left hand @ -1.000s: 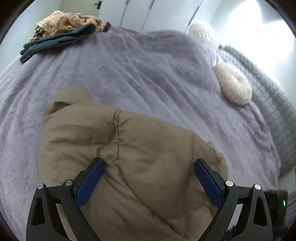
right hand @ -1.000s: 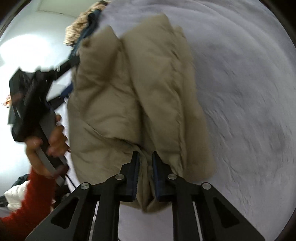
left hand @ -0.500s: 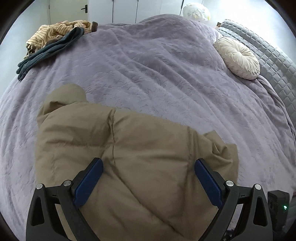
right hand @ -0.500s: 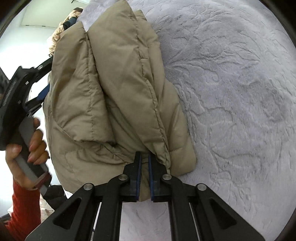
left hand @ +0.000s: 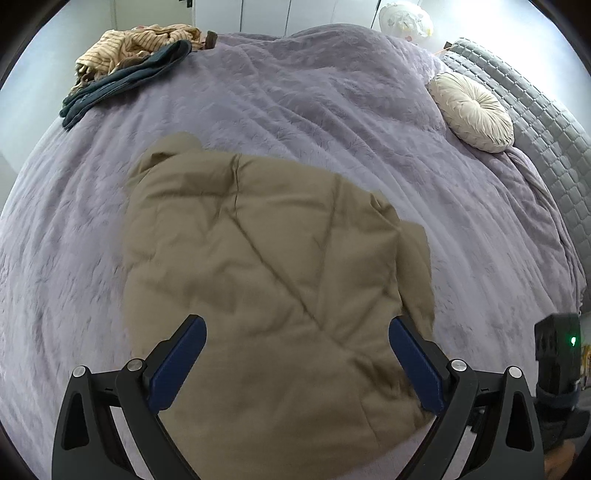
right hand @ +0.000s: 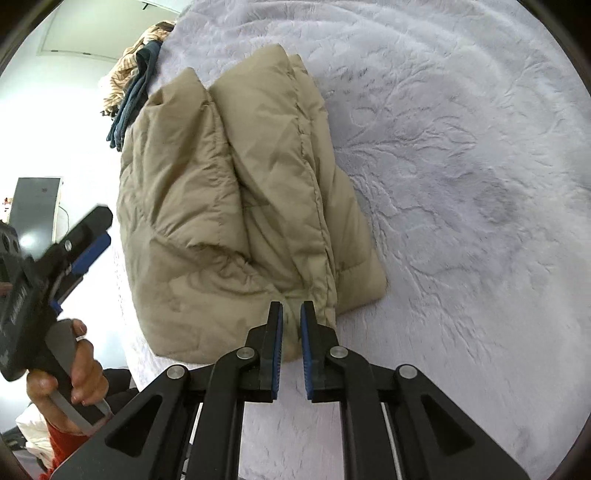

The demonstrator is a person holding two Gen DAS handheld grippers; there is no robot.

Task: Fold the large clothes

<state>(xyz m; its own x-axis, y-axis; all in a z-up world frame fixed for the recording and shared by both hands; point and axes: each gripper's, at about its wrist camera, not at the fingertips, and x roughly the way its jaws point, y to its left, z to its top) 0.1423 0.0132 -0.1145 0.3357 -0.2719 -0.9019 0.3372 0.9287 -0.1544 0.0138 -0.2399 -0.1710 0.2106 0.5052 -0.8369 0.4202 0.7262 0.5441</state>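
Observation:
A tan puffer jacket (left hand: 266,258) lies folded into a thick bundle on the lilac bedspread (left hand: 295,92). My left gripper (left hand: 295,354) hovers above its near edge, wide open, with nothing between the blue pads. In the right wrist view the jacket (right hand: 229,192) fills the middle. My right gripper (right hand: 291,314) pinches a fold at the bundle's near corner, and its jaws are opening slightly with the fabric still between the pads. A hand with a red sleeve (right hand: 74,373) holds the left gripper (right hand: 88,240) off the jacket's left side.
A pile of striped and dark blue clothes (left hand: 136,48) sits at the bed's far left corner. A round cream cushion (left hand: 472,110) rests by the grey quilted headboard (left hand: 554,122). A white bag (left hand: 404,18) is beyond the bed.
The left gripper has drawn back and up from the jacket, still open. The jacket has settled flat on the bed. The right gripper's pads stand a little wider than half a second ago.

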